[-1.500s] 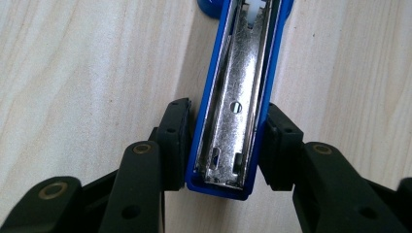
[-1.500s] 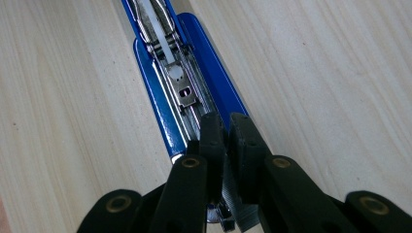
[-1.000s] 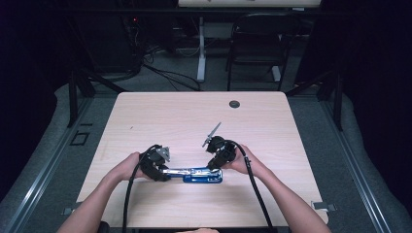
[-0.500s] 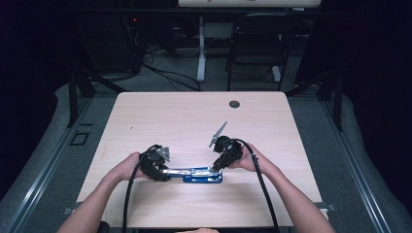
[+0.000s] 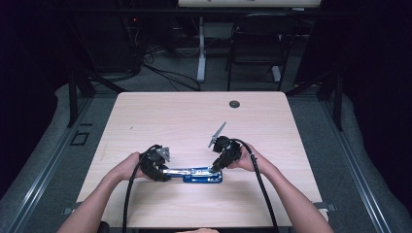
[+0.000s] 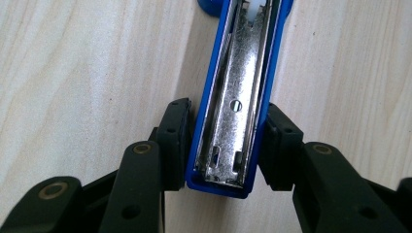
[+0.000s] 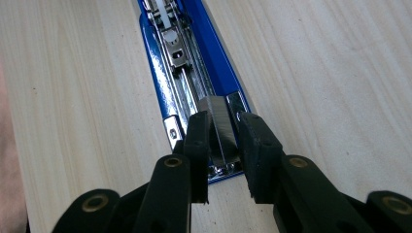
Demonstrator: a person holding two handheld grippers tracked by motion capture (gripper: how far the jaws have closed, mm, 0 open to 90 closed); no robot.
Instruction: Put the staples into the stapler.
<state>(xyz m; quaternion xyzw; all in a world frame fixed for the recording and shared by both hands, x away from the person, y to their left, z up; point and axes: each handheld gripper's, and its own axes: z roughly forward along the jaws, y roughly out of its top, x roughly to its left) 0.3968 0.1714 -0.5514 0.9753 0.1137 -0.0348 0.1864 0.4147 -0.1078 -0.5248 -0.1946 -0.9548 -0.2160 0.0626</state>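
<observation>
Since a second ago my right gripper [image 5: 215, 166] has shifted slightly right along the stapler [image 5: 194, 174], and its jaws have just been opening, with a strip of staples [image 7: 219, 124] between them over the open channel; I cannot tell whether the pads press it. My left gripper [image 5: 165, 171] is clamped on the stapler's left end, pads on both blue sides. Both forearms come in from the near edge and angle inward, hands low on the table [image 5: 184, 121]. That stapler lies opened flat near the table's near edge, about centre.
</observation>
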